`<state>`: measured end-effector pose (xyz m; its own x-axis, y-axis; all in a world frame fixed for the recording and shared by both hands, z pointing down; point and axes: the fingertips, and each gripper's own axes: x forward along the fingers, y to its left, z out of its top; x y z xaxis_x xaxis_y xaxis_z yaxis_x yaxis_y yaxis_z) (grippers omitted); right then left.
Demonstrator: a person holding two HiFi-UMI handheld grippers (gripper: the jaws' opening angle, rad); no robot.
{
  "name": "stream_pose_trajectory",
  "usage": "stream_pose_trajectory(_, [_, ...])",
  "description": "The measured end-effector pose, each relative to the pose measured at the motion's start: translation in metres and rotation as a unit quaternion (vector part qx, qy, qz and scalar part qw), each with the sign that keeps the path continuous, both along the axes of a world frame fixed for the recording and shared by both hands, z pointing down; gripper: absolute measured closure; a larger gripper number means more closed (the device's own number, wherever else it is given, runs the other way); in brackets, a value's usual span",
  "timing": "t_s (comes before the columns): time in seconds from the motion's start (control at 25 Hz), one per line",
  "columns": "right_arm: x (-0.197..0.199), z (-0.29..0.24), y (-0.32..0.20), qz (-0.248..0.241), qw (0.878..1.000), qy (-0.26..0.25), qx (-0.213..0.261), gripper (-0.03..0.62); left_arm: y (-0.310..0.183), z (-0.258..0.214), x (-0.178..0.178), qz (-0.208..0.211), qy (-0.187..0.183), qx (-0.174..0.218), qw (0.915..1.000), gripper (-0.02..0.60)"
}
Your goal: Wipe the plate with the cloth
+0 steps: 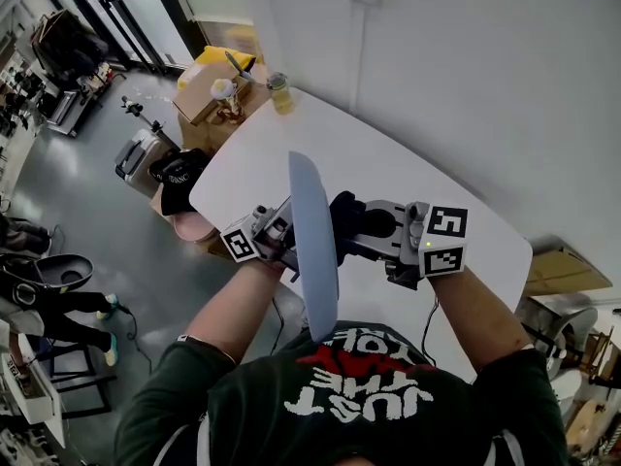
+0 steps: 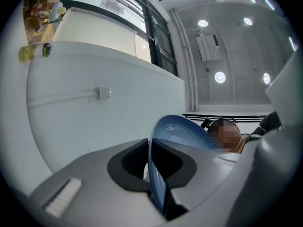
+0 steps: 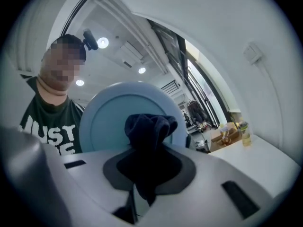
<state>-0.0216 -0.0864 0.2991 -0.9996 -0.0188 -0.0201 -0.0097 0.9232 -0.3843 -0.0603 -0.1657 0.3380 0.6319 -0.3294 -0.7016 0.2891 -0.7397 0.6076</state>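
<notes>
Over the white tabletop (image 1: 417,178), the left gripper (image 2: 155,170) clamps the rim of a stiff, probably slick pale-blue round plate (image 2: 182,134) — the right gripper (image 3: 147,174), facing it, pinches a soft dark-navy cloth (image 3: 150,124).

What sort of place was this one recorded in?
Probably an office or lab workroom rather than a home: a white table, cardboard boxes beside it, recessed ceiling lights and dark-framed glass partitions.
</notes>
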Motion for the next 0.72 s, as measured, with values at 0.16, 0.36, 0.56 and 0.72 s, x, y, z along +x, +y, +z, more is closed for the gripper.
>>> stream_pose_trajectory(0.16, [-0.012, -0.002, 0.032, -0.055, 0.998, 0.007, 0.019, 0.546, -0.010, 0.011, -0.010, -0.011, -0.003, -0.018, 0.9998, 0.561])
stream_pose_trajectory(0.36, [0.005, -0.011, 0.025, -0.044, 0.998, -0.033, 0.002, 0.546, -0.021, 0.010, -0.022, -0.034, -0.004, -0.026, 0.9991, 0.565])
stream_pose_trajectory(0.56, [0.063, 0.000, -0.015, 0.067, 0.995, -0.065, -0.042, 0.546, -0.025, 0.015, -0.035, -0.052, -0.042, -0.032, 0.9973, 0.565])
stream_pose_trajectory(0.72, [0.106, 0.011, -0.035, 0.147, 0.987, -0.051, -0.038, 0.546, -0.031, 0.028, -0.039, -0.070, -0.088, -0.049, 0.9924, 0.565])
